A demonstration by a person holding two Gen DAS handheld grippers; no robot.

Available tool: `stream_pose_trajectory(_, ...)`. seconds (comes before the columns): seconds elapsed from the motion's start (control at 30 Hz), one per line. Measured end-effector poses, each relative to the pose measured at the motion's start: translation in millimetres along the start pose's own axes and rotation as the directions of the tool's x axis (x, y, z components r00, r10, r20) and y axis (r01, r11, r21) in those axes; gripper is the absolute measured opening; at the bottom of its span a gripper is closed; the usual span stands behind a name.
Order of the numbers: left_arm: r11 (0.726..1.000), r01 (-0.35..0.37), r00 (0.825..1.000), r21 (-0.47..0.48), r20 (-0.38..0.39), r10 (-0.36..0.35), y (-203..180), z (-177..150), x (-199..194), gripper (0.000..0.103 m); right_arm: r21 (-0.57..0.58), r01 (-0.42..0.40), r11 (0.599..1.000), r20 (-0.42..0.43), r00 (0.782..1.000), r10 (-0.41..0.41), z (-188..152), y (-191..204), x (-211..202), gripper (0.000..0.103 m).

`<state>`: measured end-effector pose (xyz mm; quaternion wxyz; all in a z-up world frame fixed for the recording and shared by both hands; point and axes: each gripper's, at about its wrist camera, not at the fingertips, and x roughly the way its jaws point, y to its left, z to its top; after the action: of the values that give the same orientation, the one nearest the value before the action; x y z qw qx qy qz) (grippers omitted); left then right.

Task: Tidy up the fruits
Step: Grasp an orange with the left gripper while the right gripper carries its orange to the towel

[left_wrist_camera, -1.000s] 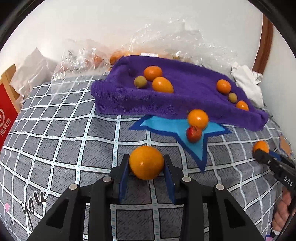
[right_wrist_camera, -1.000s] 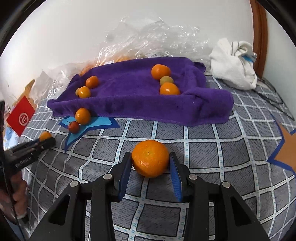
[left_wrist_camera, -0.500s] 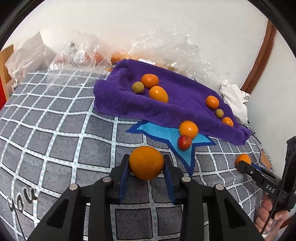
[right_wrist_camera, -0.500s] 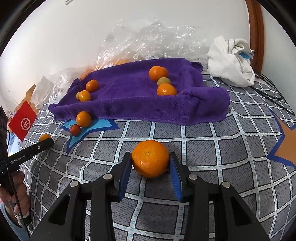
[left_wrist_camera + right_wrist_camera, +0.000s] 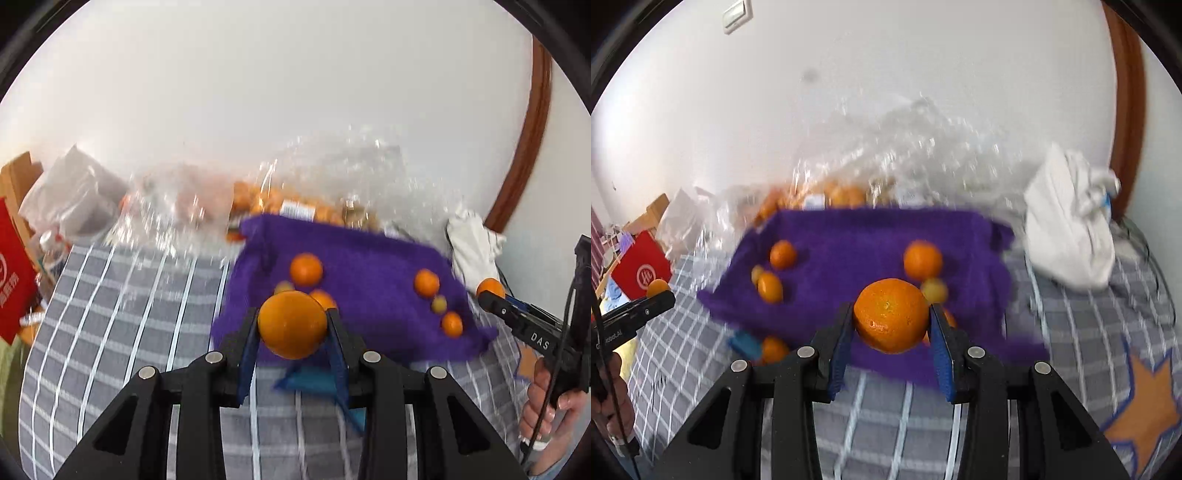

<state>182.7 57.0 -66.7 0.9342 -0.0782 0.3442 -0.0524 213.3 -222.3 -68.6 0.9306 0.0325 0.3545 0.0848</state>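
Note:
My left gripper [image 5: 291,332] is shut on an orange [image 5: 291,324] and holds it in the air in front of the purple towel [image 5: 369,258]. My right gripper [image 5: 891,323] is shut on a second orange [image 5: 891,314], also raised before the towel [image 5: 849,236]. Several small oranges and greenish fruits lie on the towel, such as one orange [image 5: 306,269] and another [image 5: 922,259]. One orange [image 5: 772,350] lies off the towel by a blue star patch [image 5: 744,341]. The right gripper also shows in the left wrist view [image 5: 491,291], the left one in the right wrist view [image 5: 657,291].
The surface is a grey checked cloth [image 5: 110,314] with an orange star [image 5: 1145,402]. Crumpled clear plastic bags with fruit [image 5: 258,199] lie behind the towel. A white cloth bundle [image 5: 1067,229] sits at the right, a red box [image 5: 641,269] at the left.
Both grippers have lifted their oranges off the cloth and tilted up toward the towel. The views are motion-blurred now.

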Motion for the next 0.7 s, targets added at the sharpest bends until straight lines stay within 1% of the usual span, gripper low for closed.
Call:
stream_pose_trajectory(0.07, 1.000, -0.003, 1.000, -0.001, 0.015, 0.004, -3.9, 7.3, 11.4, 0.033, -0.005, 0.009, 1.000, 0.014, 1.000, -0.009, 10.0, 2.6, 8.0, 0.040)
stream_pose_trajectory(0.13, 1.000, -0.012, 0.999, 0.019, 0.030, 0.012, -8.3, 9.2, 29.4, 0.033, 0.007, -0.019, 1.000, 0.011, 1.000, 0.019, 12.1, 2.9, 24.0, 0.040)
stream_pose_trajectory(0.2, 0.999, -0.037, 0.999, 0.030, 0.031, 0.036, -9.2, 6.1, 47.3, 0.033, 0.028, -0.031, 0.999, -0.005, 0.999, 0.031, 7.0, 0.1, 40.4, 0.040)
stream_pose_trajectory(0.27, 0.999, -0.037, 0.999, 0.027, 0.021, 0.036, -5.6, 0.6, 59.8, 0.033, 0.037, -0.033, 0.999, -0.022, 0.999, 0.034, -1.7, -3.0, 55.2, 0.040)
stream_pose_trajectory(0.33, 0.999, -0.029, 1.000, 0.017, 0.011, 0.029, -1.0, -4.9, 69.6, 0.033, 0.039, -0.027, 0.999, -0.065, 0.997, 0.029, -10.7, -5.9, 67.8, 0.040)
stream_pose_trajectory(0.43, 0.999, -0.042, 0.999, 0.010, -0.032, 0.042, 2.5, -9.9, 83.2, 0.033, 0.047, -0.032, 0.998, -0.077, 0.996, 0.035, -16.8, -9.1, 72.2, 0.040)
stream_pose_trajectory(0.5, 0.998, -0.048, 0.998, 0.032, -0.034, 0.049, -0.4, -12.1, 87.9, 0.033, 0.052, -0.030, 0.998, -0.095, 0.995, 0.035, -19.7, -10.2, 77.1, 0.040)
stream_pose_trajectory(0.6, 0.994, -0.089, 0.995, 0.070, -0.040, 0.092, -6.0, -15.9, 94.3, 0.033, 0.036, -0.031, 0.999, -0.100, 0.994, 0.034, -23.6, -8.1, 81.1, 0.040)
stream_pose_trajectory(0.7, 0.990, -0.096, 0.994, 0.099, -0.050, 0.101, -10.0, -20.0, 100.3, 0.033, 0.021, -0.046, 0.999, -0.107, 0.993, 0.048, -24.8, -3.2, 83.2, 0.040)
